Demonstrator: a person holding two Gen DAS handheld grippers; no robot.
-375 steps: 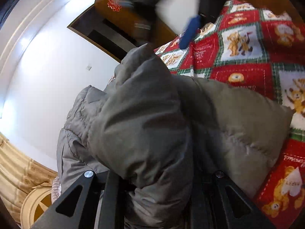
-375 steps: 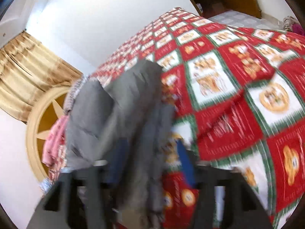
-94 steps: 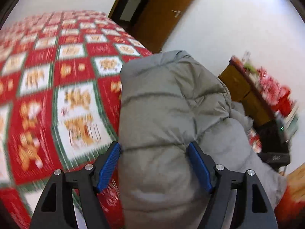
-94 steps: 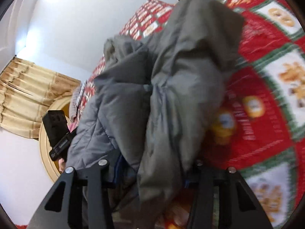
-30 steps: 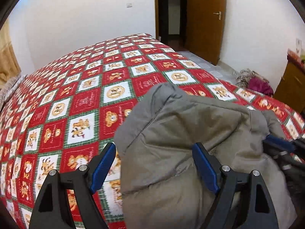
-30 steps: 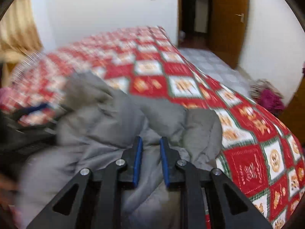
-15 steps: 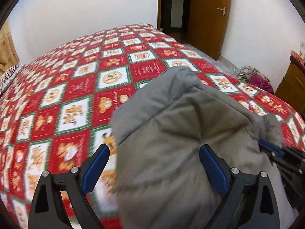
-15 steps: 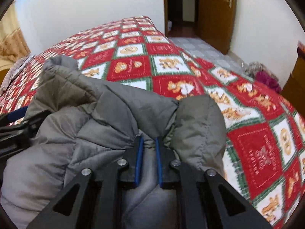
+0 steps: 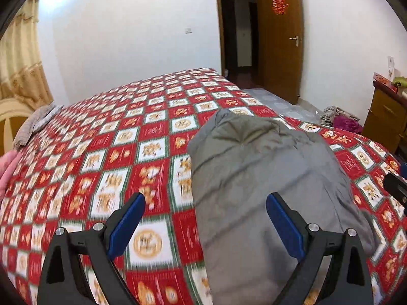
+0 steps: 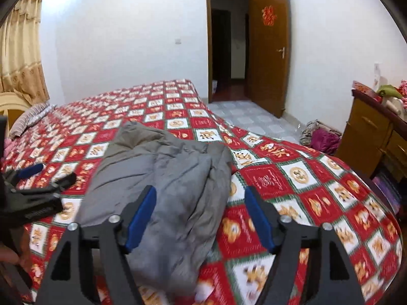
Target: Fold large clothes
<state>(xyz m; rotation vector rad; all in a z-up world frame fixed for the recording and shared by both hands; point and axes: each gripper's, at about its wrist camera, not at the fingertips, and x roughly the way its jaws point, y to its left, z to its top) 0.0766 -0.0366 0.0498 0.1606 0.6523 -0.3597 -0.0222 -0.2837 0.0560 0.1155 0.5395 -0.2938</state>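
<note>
A grey padded jacket lies in a folded bundle on the red patterned bedspread. My left gripper stands wide open, held back above the bundle's near end; its blue pads touch nothing. In the right wrist view the jacket lies crumpled ahead. The jaws of my right gripper are opening, and their pads do not press on the jacket below. The left gripper shows at that view's left edge, and part of the right gripper at the left view's right edge.
The bed fills most of both views. A striped cloth lies at its far left by the headboard. A brown door stands open beyond. A clothes pile lies on the tiled floor beside a wooden dresser.
My right gripper has let go of the jacket fold and opened. Both grippers have drawn back and up from the jacket, which now rests on the bed. The left gripper stays open.
</note>
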